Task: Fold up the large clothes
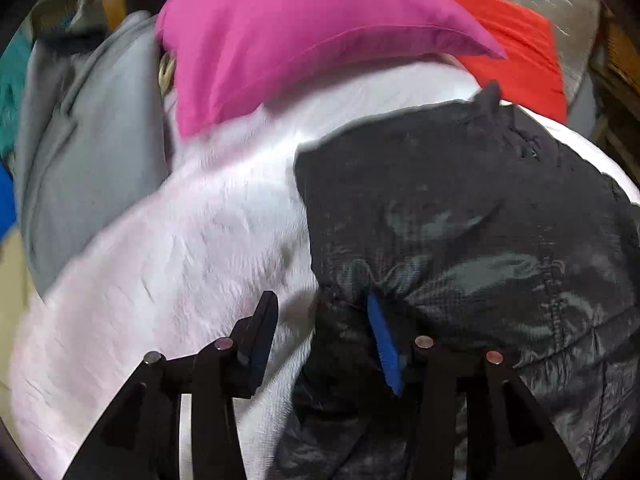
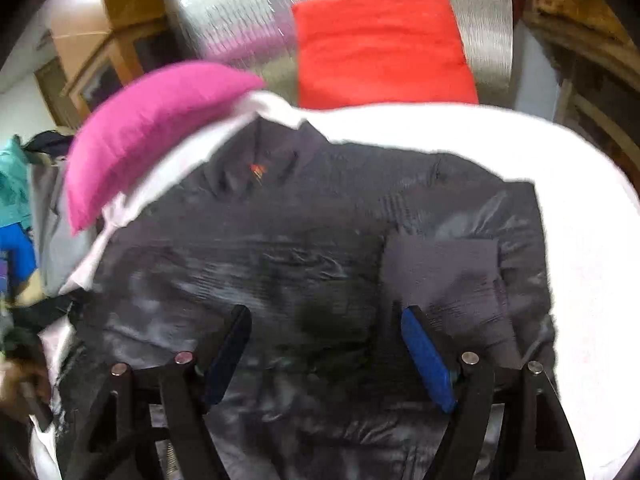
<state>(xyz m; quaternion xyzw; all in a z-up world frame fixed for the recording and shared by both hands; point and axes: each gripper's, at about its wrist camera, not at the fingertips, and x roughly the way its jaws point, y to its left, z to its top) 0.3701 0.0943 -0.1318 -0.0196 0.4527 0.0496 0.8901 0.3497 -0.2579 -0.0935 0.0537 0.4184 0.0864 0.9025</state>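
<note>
Your left gripper (image 1: 322, 312) stands part open over the near left edge of the black jacket (image 1: 460, 220). A fold of that edge lies between its fingers, and the blue pad (image 1: 384, 344) of the right-hand finger lies against the cloth, while the other finger (image 1: 264, 328) stands clear over the white sheet (image 1: 180, 248); nothing is pinched. Only this view shows you the grey garment (image 1: 88, 152) beyond the sheet to the gripper's left. Ahead of the gripper lies the pink cushion (image 1: 288, 40), with the red folded cloth (image 1: 516, 48) ahead to its right.

Your right gripper (image 2: 326, 320) hangs wide open above the middle of the black jacket (image 2: 300, 240), gripping nothing. This view alone shows you the jacket spread flat, its collar (image 2: 276, 152) far ahead with a small orange mark (image 2: 256, 170), and white sheet (image 2: 592, 240) bare to the gripper's right. Pink cushion (image 2: 152, 128) sits ahead-left, red folded cloth (image 2: 380, 44) straight ahead on the silvery mat (image 2: 224, 12).
</note>
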